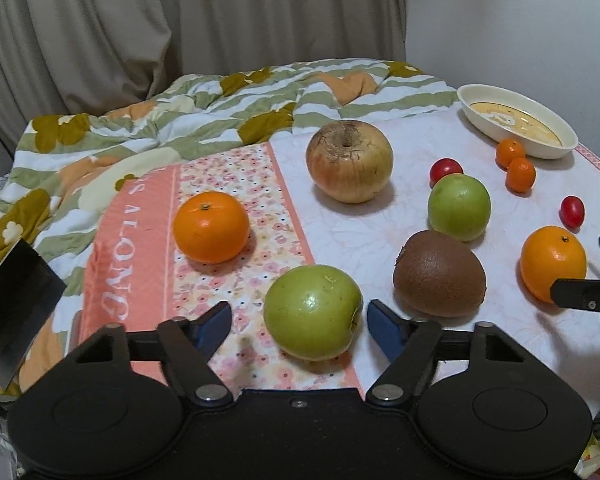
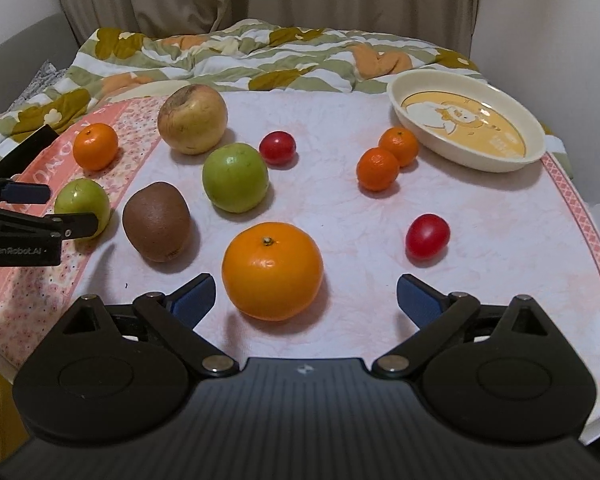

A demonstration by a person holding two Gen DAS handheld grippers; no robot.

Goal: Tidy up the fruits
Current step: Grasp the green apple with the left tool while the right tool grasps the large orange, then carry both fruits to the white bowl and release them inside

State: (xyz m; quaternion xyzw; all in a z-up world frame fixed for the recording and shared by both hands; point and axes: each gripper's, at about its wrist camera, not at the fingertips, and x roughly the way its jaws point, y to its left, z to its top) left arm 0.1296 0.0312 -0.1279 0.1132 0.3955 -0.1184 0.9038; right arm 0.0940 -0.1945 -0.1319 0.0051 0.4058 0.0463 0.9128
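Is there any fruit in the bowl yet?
No, the bowl holds no fruit; the two small oranges sit on the cloth just beside it.

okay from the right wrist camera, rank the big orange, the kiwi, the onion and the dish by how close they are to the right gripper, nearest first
1. Big orange: just ahead of the right gripper, toward its left finger.
2. Kiwi: farther back on the left.
3. Onion and dish: both far back, the onion on the left and the dish on the right; too close to call.
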